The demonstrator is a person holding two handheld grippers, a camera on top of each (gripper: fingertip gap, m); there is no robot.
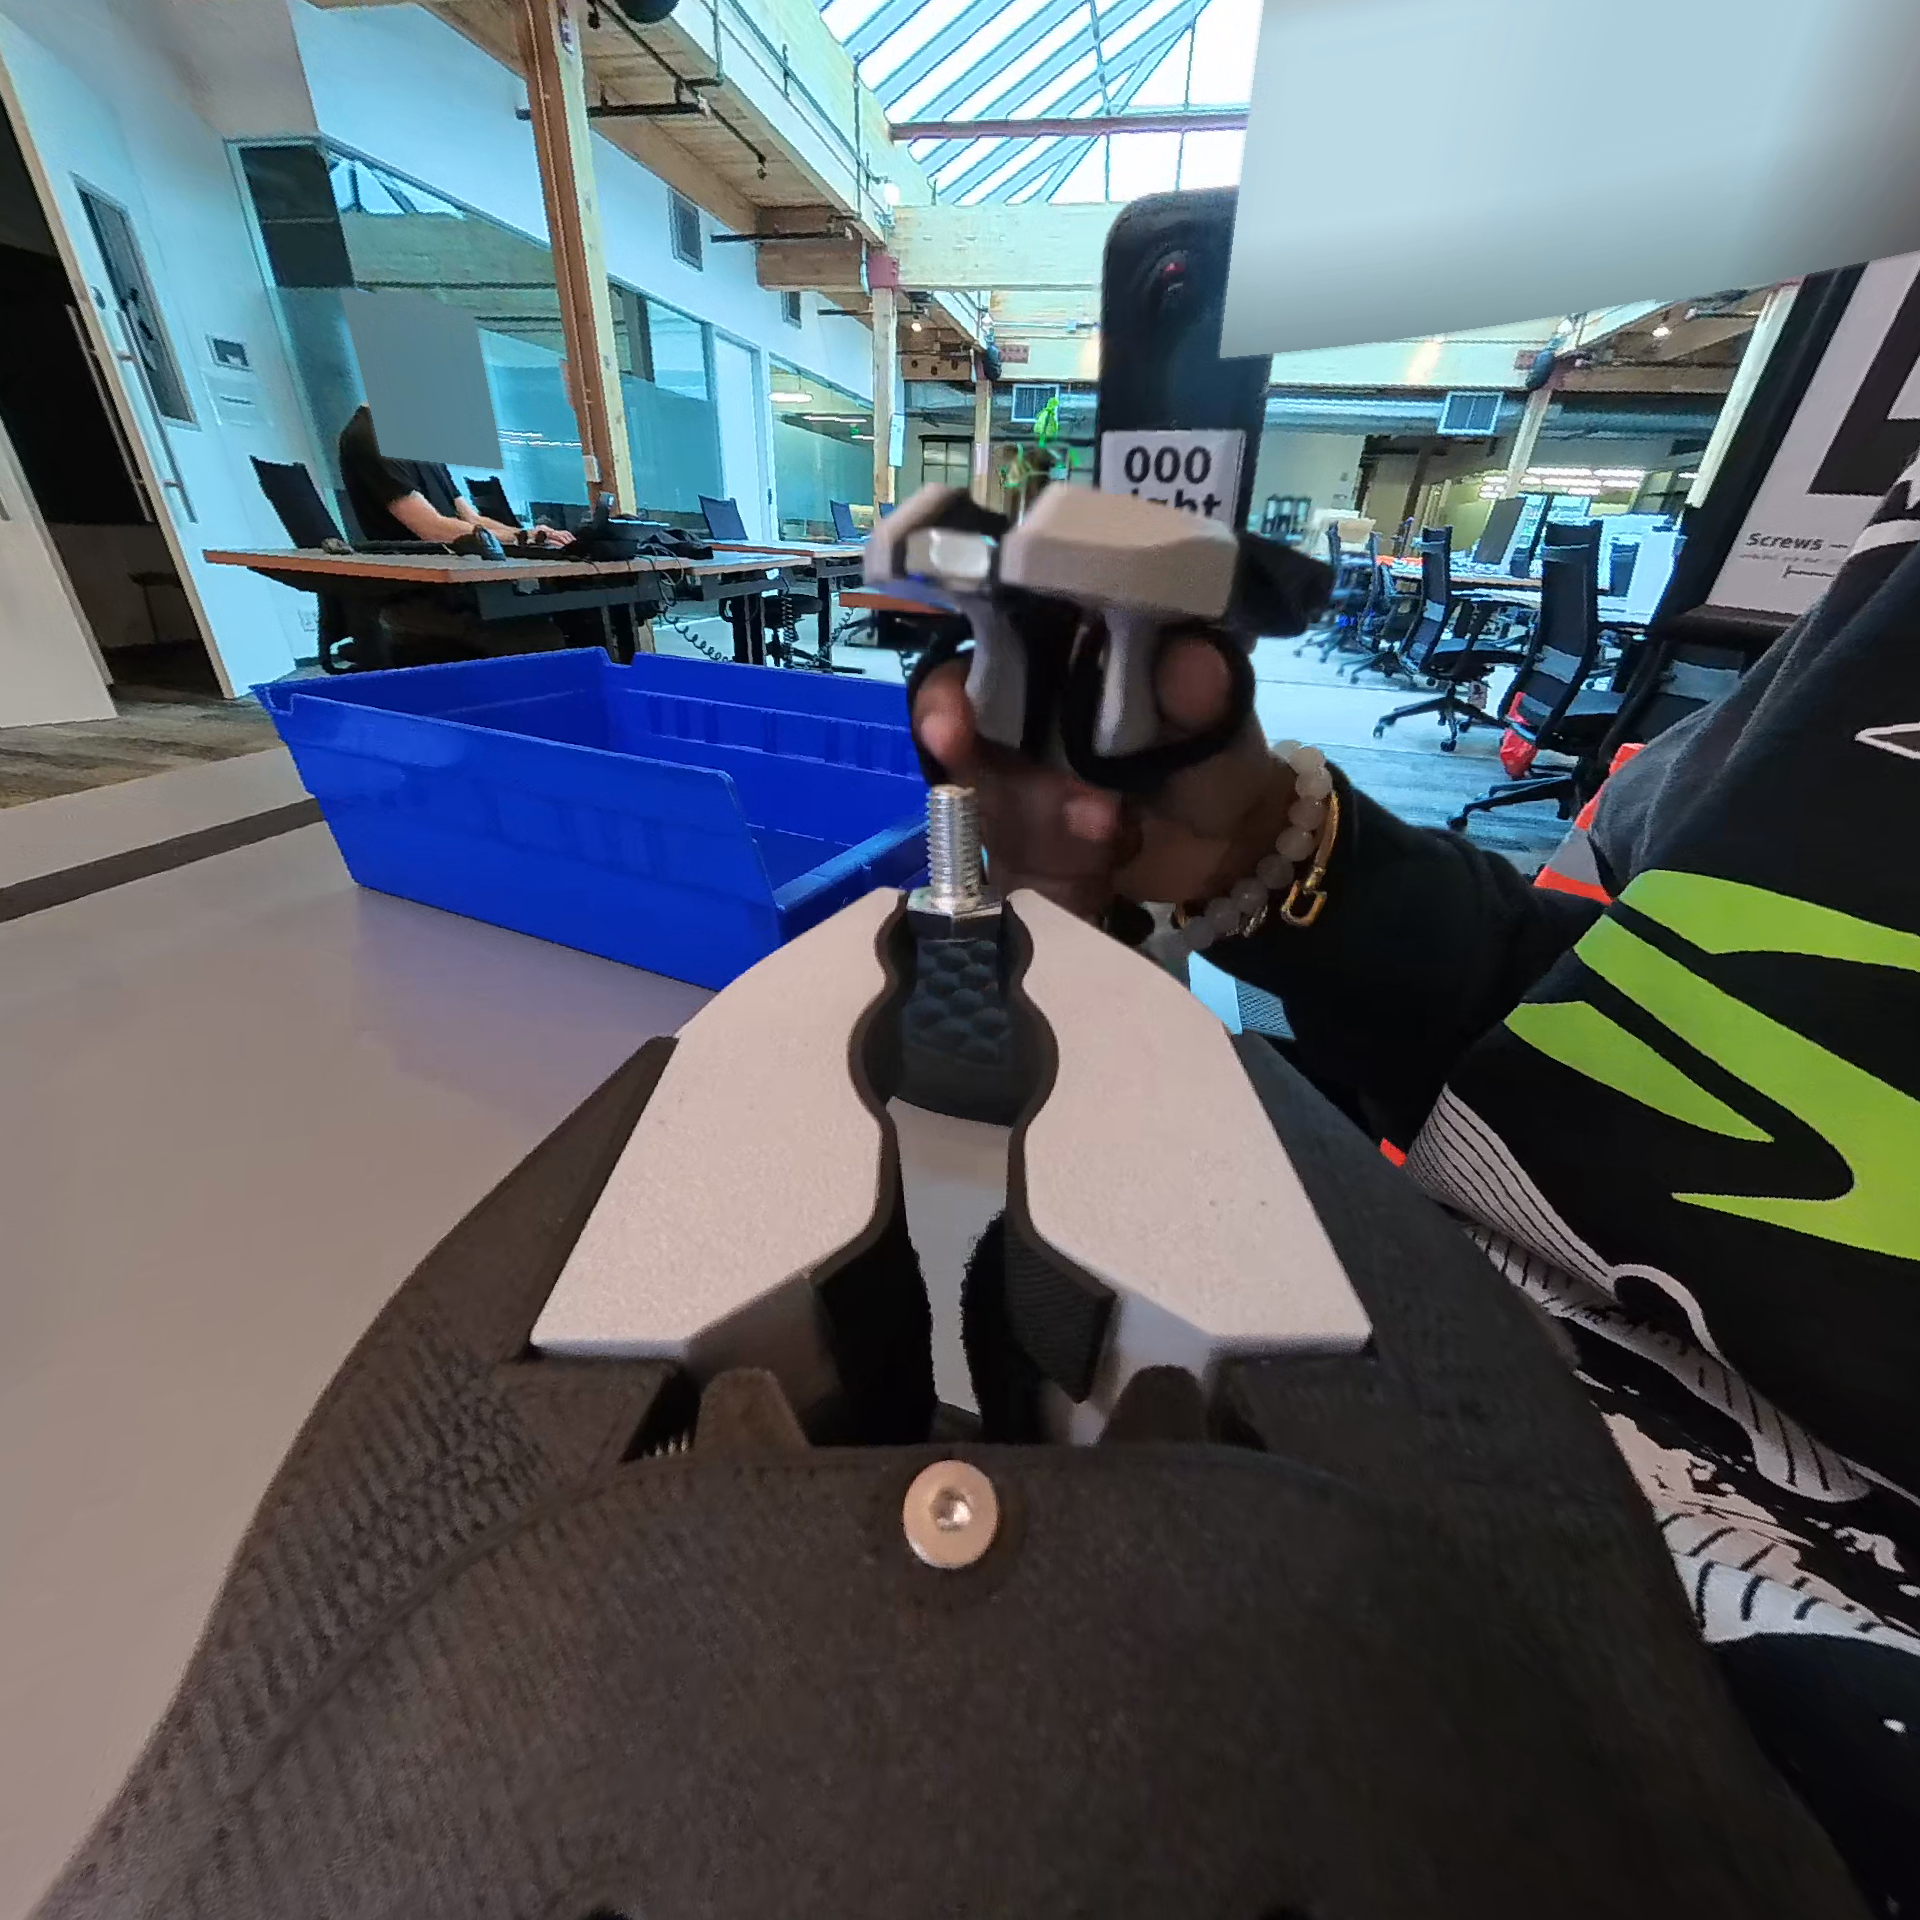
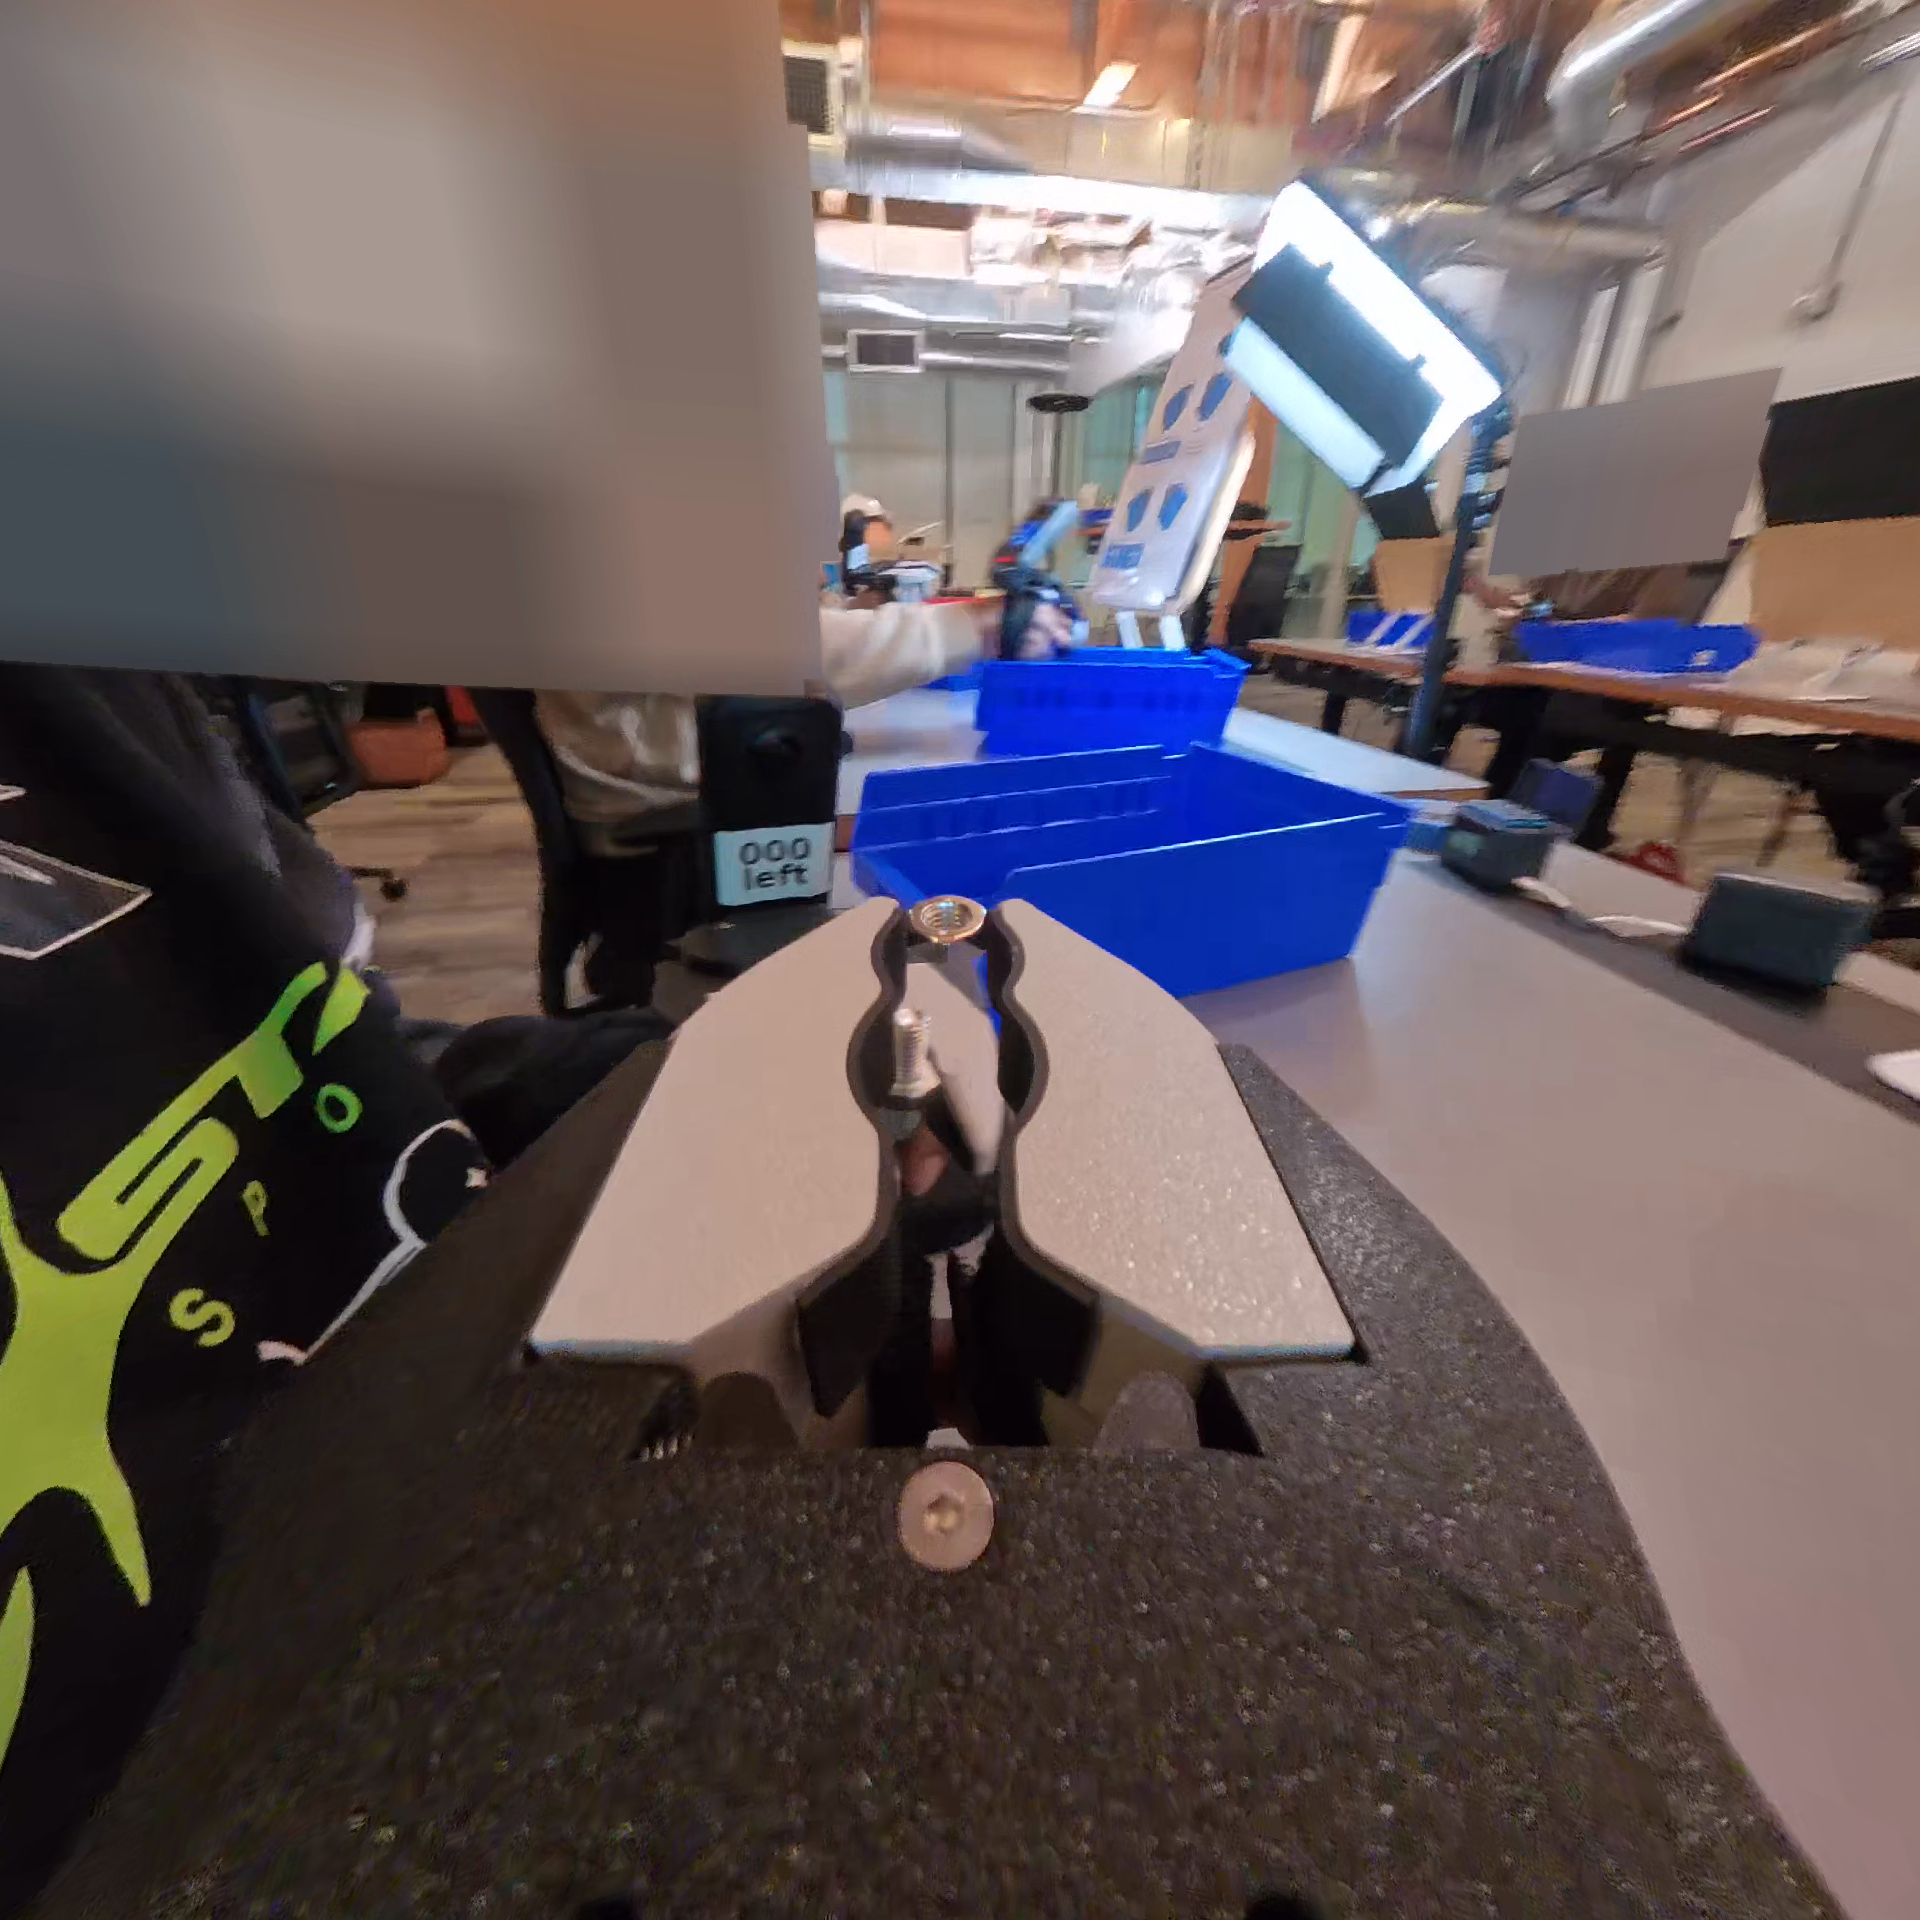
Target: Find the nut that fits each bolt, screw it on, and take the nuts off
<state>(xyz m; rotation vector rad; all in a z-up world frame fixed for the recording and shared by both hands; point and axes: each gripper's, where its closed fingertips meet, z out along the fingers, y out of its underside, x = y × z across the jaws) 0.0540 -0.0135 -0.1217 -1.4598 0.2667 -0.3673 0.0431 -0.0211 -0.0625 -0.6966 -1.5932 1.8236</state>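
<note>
My left gripper is shut on the hex head of a silver bolt, whose threaded shaft stands upright above the fingertips. My right gripper is shut on a small metal nut, its threaded hole facing the camera. In the left wrist view the right gripper hangs above the bolt with the nut between its tips, and a clear gap lies between nut and bolt tip. In the right wrist view the bolt shows below, through the slot between my fingers.
A blue plastic bin stands on the grey table behind the grippers; it also shows in the right wrist view. Small dark boxes sit at the table's right. The person's dark sleeve is close on the right. Across from one pair of fingers to the other is roughly 6 centimeters.
</note>
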